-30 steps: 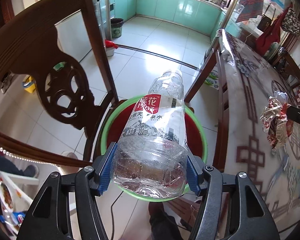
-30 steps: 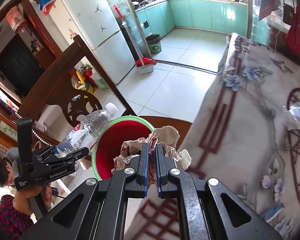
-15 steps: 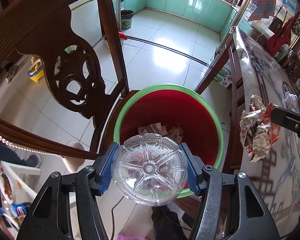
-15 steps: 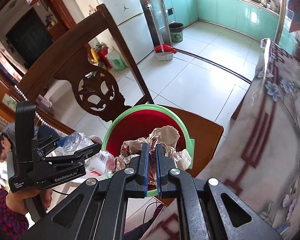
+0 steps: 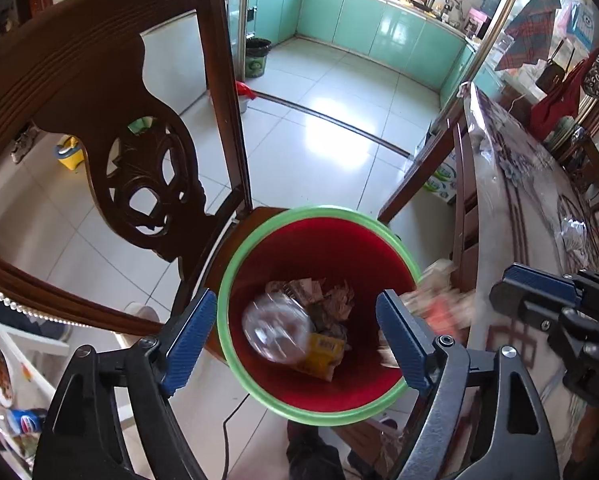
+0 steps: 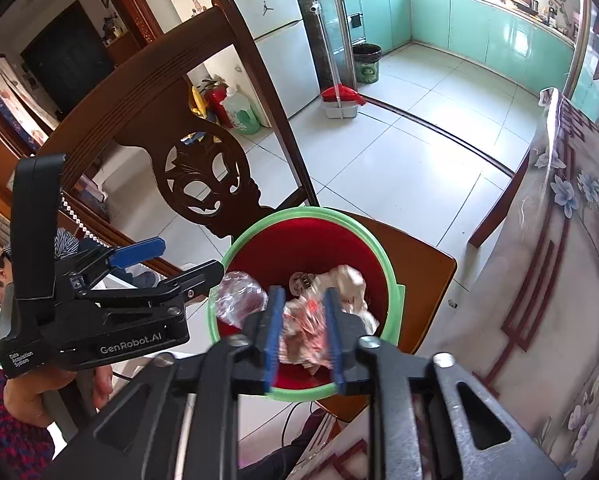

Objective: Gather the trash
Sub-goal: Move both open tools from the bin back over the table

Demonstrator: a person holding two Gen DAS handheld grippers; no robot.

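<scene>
A tiled kitchen lies beyond. Below the wide-open, empty left gripper (image 5: 297, 334) the bottle (image 5: 277, 332) lies in the bin (image 5: 299, 216). The right gripper (image 6: 302, 326), jaws parted, seems to be dropping the crumpled wrapper (image 6: 305, 322); next, probably fetch more desk (image 6: 555, 248) trash.

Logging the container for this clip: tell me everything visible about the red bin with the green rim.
The bin is a round plastic bucket, red inside with a light green rim, standing upright and open on the brown wooden seat of a carved chair, beside the table. Inside lie a clear plastic bottle, crumpled paper and a yellow packet. Both grippers hang open above it; neither visibly touches it. A blurred wrapper sits between the right gripper's fingers over the opening.
</scene>
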